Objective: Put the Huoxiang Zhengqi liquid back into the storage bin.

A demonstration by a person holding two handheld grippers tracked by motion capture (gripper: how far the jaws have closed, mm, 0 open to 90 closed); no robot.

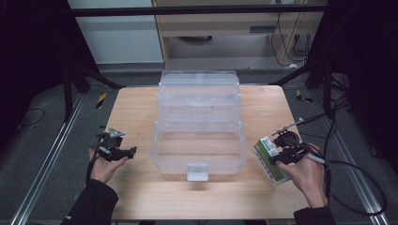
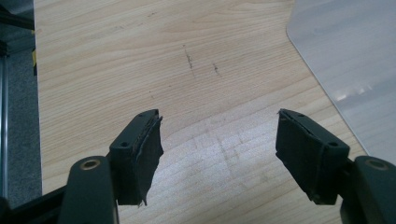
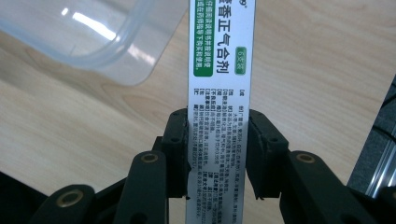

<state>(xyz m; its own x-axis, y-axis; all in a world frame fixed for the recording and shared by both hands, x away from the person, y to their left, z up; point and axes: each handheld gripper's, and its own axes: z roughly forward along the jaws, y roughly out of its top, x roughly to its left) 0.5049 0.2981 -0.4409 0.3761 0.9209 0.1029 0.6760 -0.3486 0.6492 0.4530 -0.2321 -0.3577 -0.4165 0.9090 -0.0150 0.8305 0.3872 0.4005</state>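
Your right hand-held gripper [image 3: 217, 154] is clamped across the narrow faces of the green-and-white medicine box [image 3: 219, 70], near the table's [image 1: 141, 197] right edge beside the clear storage bin [image 1: 199, 140]. The box looks light, thin cardboard that dents easily, so squeeze gently and stay mid-length. Your left hand-held gripper [image 2: 219, 154] stands apart, empty.

One clear storage box [image 1: 199, 126], one medicine carton [image 1: 271, 159], two claws.

The table [image 1: 141, 197] was pale wood with fine grain, matt and faintly scuffed; the storage box [image 1: 199, 140] was clear plastic, smooth and glossy where it caught the light; the carton [image 3: 219, 93] looked like smooth printed card, white and green; the gripper pads [image 2: 147, 154] were black, matt, rough-edged.
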